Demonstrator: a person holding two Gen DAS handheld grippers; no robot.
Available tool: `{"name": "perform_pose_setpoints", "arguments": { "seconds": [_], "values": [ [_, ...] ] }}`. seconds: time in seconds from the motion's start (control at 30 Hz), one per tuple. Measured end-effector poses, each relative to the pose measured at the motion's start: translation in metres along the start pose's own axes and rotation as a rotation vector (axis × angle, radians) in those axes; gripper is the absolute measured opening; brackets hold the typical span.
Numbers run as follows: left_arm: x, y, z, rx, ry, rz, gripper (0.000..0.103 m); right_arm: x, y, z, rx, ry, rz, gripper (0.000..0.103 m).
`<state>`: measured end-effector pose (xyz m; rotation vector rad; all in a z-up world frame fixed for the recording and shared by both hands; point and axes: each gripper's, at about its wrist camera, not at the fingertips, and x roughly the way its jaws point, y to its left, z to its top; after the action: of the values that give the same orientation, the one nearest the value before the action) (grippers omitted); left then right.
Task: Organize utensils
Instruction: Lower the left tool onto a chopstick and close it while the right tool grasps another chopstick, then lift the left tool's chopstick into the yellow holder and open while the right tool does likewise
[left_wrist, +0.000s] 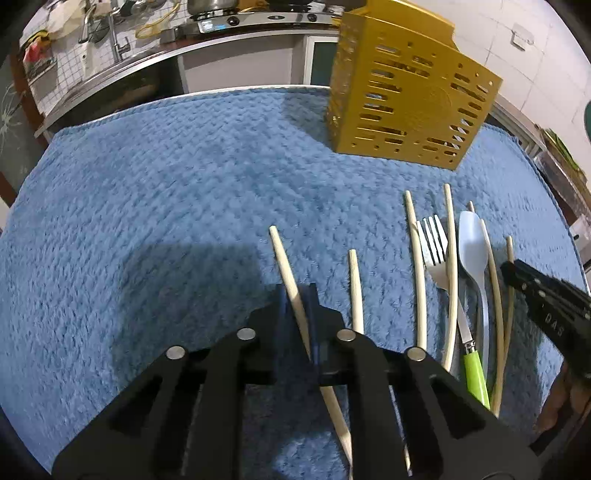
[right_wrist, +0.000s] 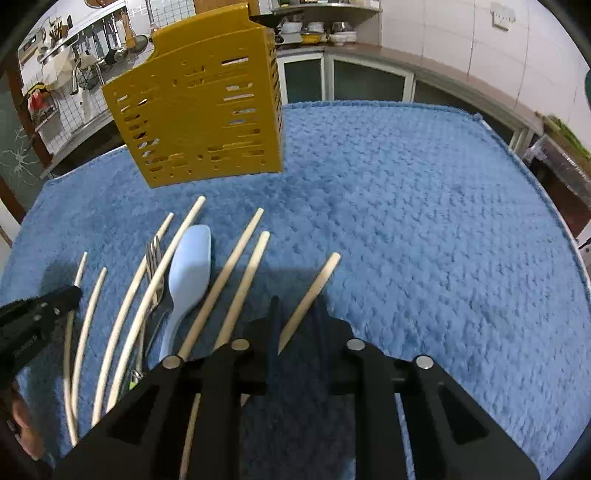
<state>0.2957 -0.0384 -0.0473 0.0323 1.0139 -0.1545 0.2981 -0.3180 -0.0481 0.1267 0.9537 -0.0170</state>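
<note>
Left wrist view. The left hand-held gripper (left_wrist: 297, 295), of matte black plastic with round silver pins, is pinching a pale wooden chopstick (left_wrist: 291, 288) between its dark blue pads. The chopstick's blunt end is pointing toward the utensil holder (left_wrist: 410, 92), a mustard-yellow plastic box with slotted, perforated walls. The holder is standing on a blue towel (left_wrist: 166, 184) of waffle-like pile that is covering the bench. A second loose chopstick (left_wrist: 355, 291) is lying just nearer than the holder, beside the gripped one. Further toward the camera from the holder, a metal fork (left_wrist: 434, 243) with a lime-green handle and a pale blue plastic spoon (left_wrist: 472, 247) are lying among several thin, round chopsticks. The right hand-held gripper (left_wrist: 508, 269) is showing at the edge of this group; raised letters on its finger are reading "DAS", partly cut off.

Right wrist view. The right hand-held gripper (right_wrist: 297, 314) is closing on a tapered chopstick (right_wrist: 310, 295), whose pointed tip is sitting between the fingers and whose blunt end is aiming toward the holder (right_wrist: 199, 107); whether the pads are pressing it cannot be told. Between this gripper and the holder, the spoon (right_wrist: 190, 266) and fork (right_wrist: 154, 258) are lying among the remaining chopsticks on the towel (right_wrist: 424, 203). The left hand-held gripper (right_wrist: 70, 295) is showing beside the outermost chopsticks; its printed label is unreadable.
</note>
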Motion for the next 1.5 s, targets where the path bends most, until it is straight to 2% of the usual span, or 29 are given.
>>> {"name": "perform_pose_setpoints", "arguments": {
  "seconds": [0.2, 0.47, 0.63, 0.87, 1.07, 1.27, 1.5],
  "values": [
    [0.007, -0.001, 0.008, 0.005, 0.024, -0.028, 0.008, 0.011, -0.004, 0.015, 0.005, 0.053, 0.058, 0.015],
    [0.013, -0.003, 0.017, 0.000, 0.056, -0.034, 0.008, 0.023, 0.002, 0.033, 0.004, 0.149, 0.029, 0.015],
    [0.014, 0.003, 0.022, -0.018, 0.067, -0.048, 0.005, 0.024, 0.003, 0.033, 0.018, 0.129, 0.048, 0.011],
    [-0.005, 0.009, 0.033, -0.050, -0.007, -0.078, 0.005, 0.002, -0.015, 0.034, 0.064, 0.013, 0.091, 0.006],
    [-0.040, 0.004, 0.046, -0.045, -0.146, -0.131, 0.005, -0.026, -0.012, 0.043, 0.046, -0.092, 0.120, 0.006],
    [-0.082, 0.000, 0.062, -0.036, -0.316, -0.157, 0.005, -0.066, -0.010, 0.056, 0.044, -0.274, 0.181, 0.006],
    [-0.117, -0.008, 0.089, -0.017, -0.475, -0.192, 0.005, -0.102, -0.013, 0.080, 0.047, -0.468, 0.211, 0.006]
  ]
}}
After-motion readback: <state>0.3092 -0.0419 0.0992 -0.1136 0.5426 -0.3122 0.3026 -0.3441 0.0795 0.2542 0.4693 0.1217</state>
